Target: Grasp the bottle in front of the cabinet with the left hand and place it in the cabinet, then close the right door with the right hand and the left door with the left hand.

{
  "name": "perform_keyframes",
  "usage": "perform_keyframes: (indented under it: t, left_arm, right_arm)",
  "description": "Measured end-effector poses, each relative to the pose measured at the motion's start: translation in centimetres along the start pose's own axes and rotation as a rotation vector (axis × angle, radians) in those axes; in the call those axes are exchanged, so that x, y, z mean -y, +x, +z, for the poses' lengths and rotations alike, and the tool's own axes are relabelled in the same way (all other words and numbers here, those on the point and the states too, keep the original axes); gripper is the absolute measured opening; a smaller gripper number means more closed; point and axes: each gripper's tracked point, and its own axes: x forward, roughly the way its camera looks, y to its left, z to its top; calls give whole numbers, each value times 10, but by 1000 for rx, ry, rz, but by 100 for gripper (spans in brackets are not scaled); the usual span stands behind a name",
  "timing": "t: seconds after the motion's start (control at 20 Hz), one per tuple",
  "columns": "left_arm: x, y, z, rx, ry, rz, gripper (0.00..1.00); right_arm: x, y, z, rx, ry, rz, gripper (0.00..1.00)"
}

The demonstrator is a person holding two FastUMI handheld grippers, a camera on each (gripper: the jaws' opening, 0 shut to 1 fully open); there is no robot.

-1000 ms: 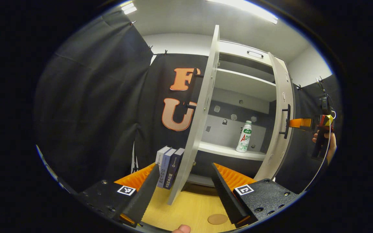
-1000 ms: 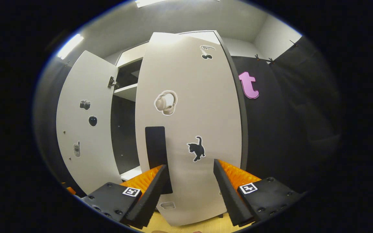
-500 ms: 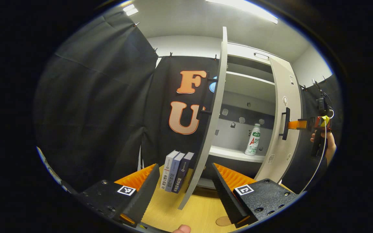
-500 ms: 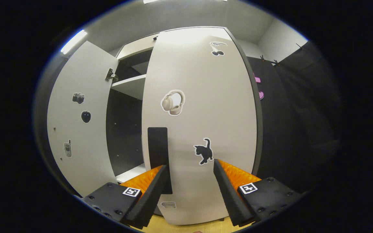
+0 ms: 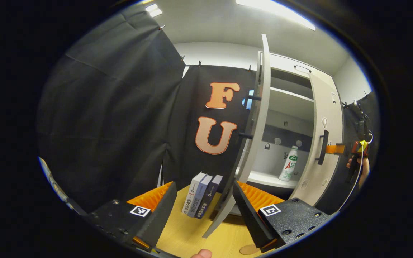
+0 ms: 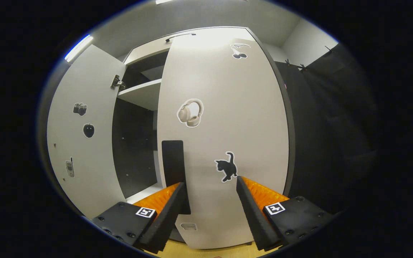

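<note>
right claw (image 6: 210,186) spread | at right door (image 6: 235,107) | left door (image 6: 81,143) open

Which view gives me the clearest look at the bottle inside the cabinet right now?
The left gripper view. The bottle stands upright on a cabinet shelf, seen through the gap between the two doors. In the right gripper view the right door faces the camera and covers that part of the shelf.

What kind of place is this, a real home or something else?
Probably a staged recording booth rather than a home: black cloth hangs as walls, a lone cabinet stands on a wooden surface beside a few books, and stickers mark its doors.
</note>
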Motion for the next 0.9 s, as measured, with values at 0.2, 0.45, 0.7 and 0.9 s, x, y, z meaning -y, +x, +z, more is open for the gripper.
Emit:
perform_keyframes:
  t: [0.2, 0.45, 0.7, 0.9]
  left_arm:
    - [-14, 35, 46, 78, 23, 24, 96]
    - [-14, 93, 79, 102, 55, 25, 93]
    - [4, 128, 93, 127, 79, -7, 95]
    - [8, 128, 100, 164, 125, 19, 92]
  right_arm:
    - [10, -37, 3, 13, 10, 5, 95]
    - [21, -80, -12, -7, 36, 9, 95]
    - [42, -105, -24, -21, 66, -20, 95]
    - [62, -117, -25, -16, 87, -58, 95]
